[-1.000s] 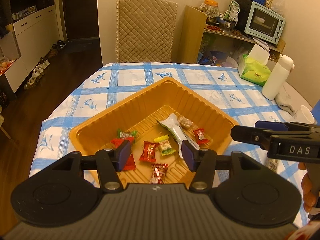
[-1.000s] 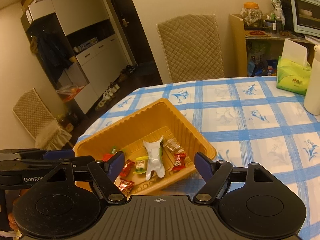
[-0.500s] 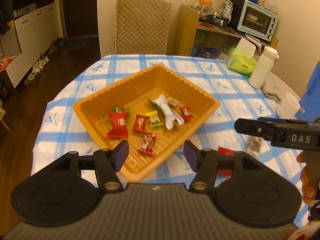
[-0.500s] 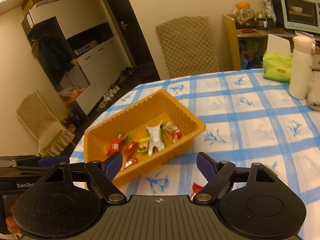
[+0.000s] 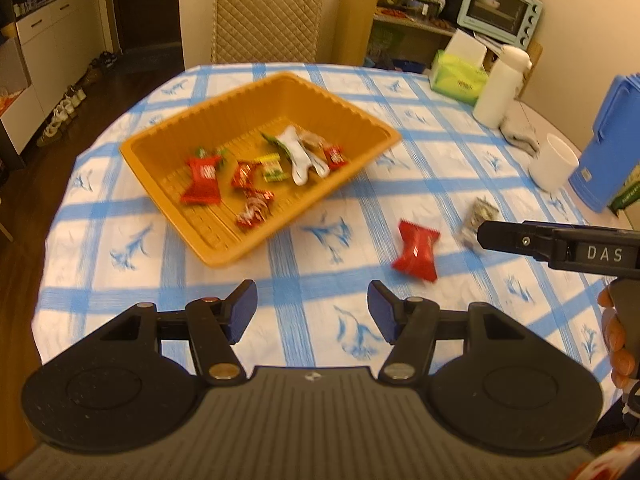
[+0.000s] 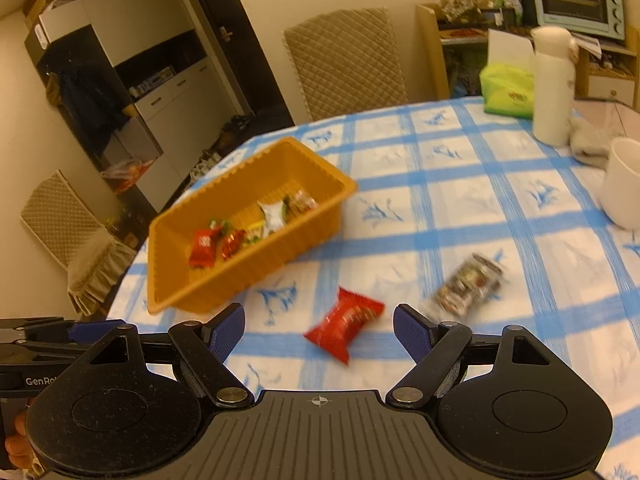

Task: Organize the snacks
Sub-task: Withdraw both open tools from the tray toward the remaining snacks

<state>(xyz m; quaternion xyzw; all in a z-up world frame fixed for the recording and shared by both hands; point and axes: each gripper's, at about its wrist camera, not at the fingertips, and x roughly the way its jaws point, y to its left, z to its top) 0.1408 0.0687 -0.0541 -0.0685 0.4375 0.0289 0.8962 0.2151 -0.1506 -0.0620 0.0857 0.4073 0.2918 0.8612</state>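
An orange tray (image 5: 168, 148) (image 6: 320, 216) sits on the blue-checked tablecloth and holds several wrapped snacks, among them a red packet (image 5: 202, 182) and a white packet (image 5: 298, 154). A loose red snack (image 5: 416, 250) (image 6: 346, 322) lies on the cloth right of the tray. A silvery brown snack (image 5: 478, 216) (image 6: 468, 284) lies further right. My left gripper (image 5: 312, 310) is open and empty above the cloth in front of the tray. My right gripper (image 6: 318, 330) is open and empty, with the red snack just ahead between its fingers.
A white mug (image 5: 554, 164) (image 6: 624, 184), a white flask (image 5: 500, 86) (image 6: 554, 84), a green tissue box (image 5: 458, 78) (image 6: 508, 90), a grey cloth (image 5: 520, 134) and a blue container (image 5: 612, 140) stand at the table's right. A quilted chair (image 5: 266, 12) is behind the table.
Both grippers have pulled back from the tray toward the near side of the table. The loose red and silvery snacks have come into view. Both grippers stay open.
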